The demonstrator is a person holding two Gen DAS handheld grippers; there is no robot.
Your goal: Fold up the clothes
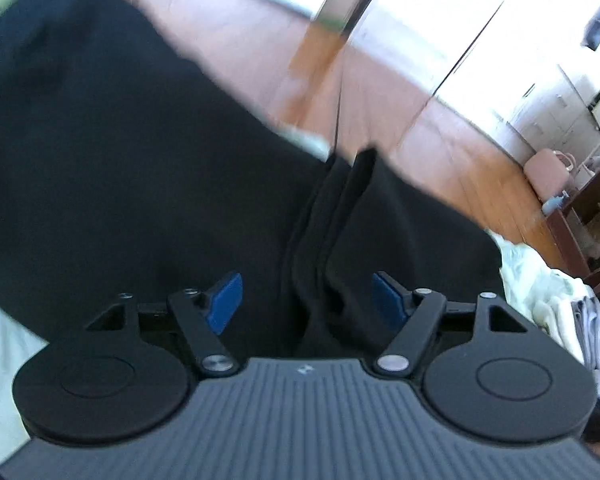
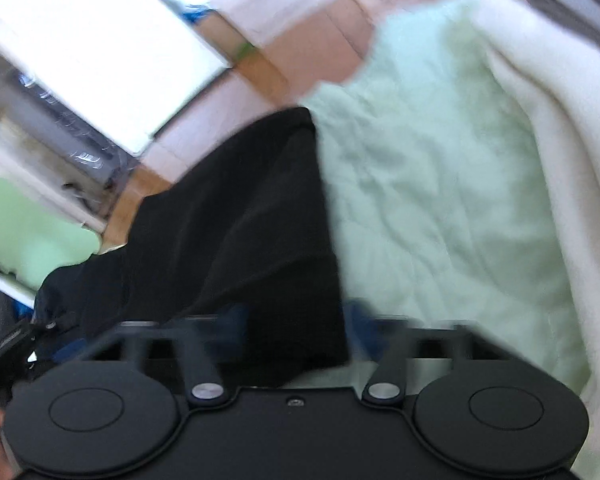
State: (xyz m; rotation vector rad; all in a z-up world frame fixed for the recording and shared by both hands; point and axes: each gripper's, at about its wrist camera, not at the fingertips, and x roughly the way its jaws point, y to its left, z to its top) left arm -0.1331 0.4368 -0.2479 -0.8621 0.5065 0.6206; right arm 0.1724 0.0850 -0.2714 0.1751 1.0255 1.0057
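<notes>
Holding my left gripper (image 1: 307,300) wide open around bunched black garment (image 1: 140,168), right gripper (image 2: 296,320) blurred, cannot tell its jaws, no readable writing

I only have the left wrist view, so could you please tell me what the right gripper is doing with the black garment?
Observer: The right gripper has the black garment running between its fingers, though blur hides how firmly they close.
Operator: What lies beside the garment there?
Observer: A pale green quilted cover, directly to the garment's right.
Operator: Anything beyond that cover?
Observer: A cream blanket lies along its far right edge.
</notes>
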